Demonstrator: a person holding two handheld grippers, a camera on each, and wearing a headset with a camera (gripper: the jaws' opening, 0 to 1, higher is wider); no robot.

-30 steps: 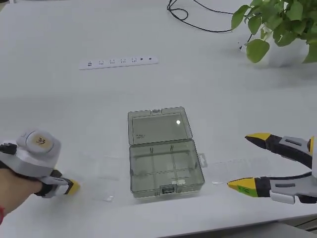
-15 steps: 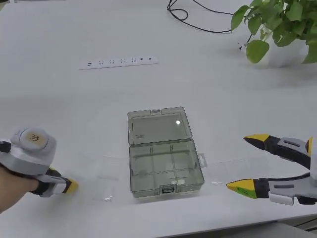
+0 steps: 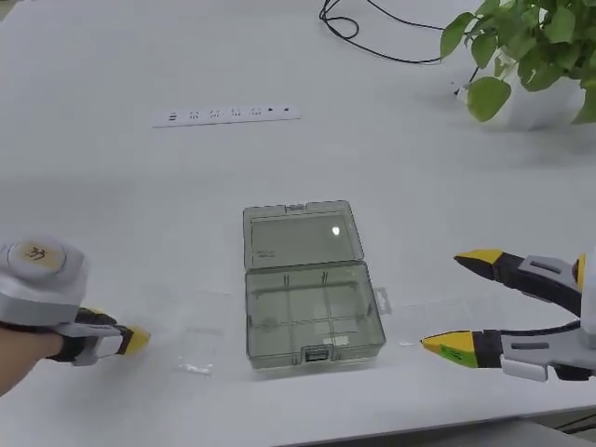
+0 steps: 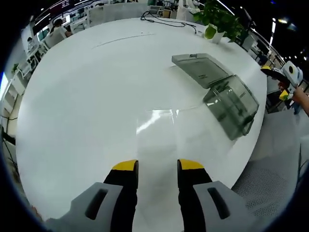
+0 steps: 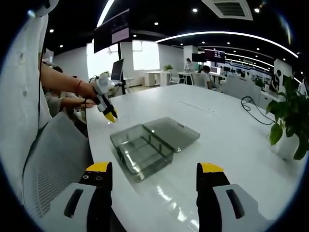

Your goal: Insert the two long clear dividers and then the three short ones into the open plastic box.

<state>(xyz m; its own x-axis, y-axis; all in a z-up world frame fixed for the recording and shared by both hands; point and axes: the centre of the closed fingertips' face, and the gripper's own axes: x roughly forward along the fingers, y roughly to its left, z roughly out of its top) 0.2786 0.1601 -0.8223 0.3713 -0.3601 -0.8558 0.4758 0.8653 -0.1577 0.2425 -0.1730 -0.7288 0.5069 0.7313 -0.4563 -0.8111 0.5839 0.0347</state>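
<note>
The smoky clear plastic box (image 3: pixel 314 318) lies open mid-table, its lid (image 3: pixel 303 235) flat behind it; faint partition lines show inside. Clear divider pieces (image 3: pixel 198 346) lie left of the box, and long clear ones (image 3: pixel 438 312) lie to its right. My left gripper (image 3: pixel 136 340) hovers low at the left, short of the left pieces (image 4: pixel 159 121), jaws a little apart with nothing between. My right gripper (image 3: pixel 460 302) stands wide open right of the box, above the long dividers, holding nothing. From the right gripper view the box (image 5: pixel 142 147) is ahead and the left gripper (image 5: pixel 108 113) beyond it.
A white power strip (image 3: pixel 228 115) lies at the back of the table. A potted plant (image 3: pixel 531 47) and a black cable (image 3: pixel 372 28) are at the far right. The table's front edge runs just below both grippers. A person's hands (image 5: pixel 72 94) show at the left.
My left gripper has drawn back a little to the left, away from the box. The right gripper has hardly moved and stays wide open.
</note>
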